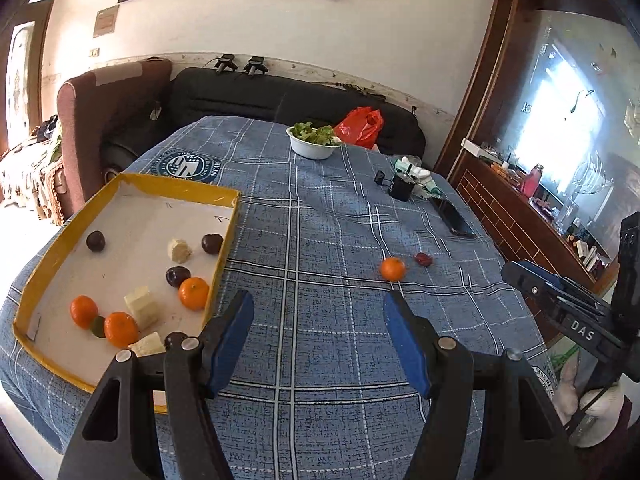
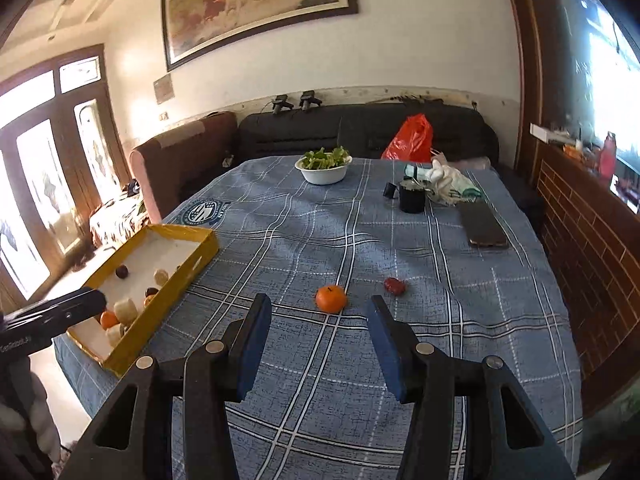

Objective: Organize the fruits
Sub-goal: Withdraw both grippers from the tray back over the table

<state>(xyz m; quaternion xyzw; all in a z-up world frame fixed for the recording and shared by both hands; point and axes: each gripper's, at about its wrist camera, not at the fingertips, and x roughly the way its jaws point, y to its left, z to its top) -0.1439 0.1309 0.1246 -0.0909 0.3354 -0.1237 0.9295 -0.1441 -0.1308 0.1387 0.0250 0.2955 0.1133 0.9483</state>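
A yellow-rimmed tray (image 1: 226,236) at the table's left holds several tangerines, dark plums and pale fruit chunks; it also shows in the right wrist view (image 2: 188,272). A loose tangerine (image 1: 392,269) (image 2: 331,298) and a small red fruit (image 1: 423,259) (image 2: 395,286) lie on the blue checked cloth. My left gripper (image 1: 319,304) is open and empty, above the cloth beside the tray's right rim. My right gripper (image 2: 318,312) is open and empty, just short of the loose tangerine.
A white bowl of greens (image 1: 314,142) (image 2: 324,168) stands at the far end. A black cup (image 2: 412,198), a white bag (image 2: 450,186) and a phone (image 2: 482,226) sit at the far right. A sofa and a red bag (image 2: 410,140) lie behind the table.
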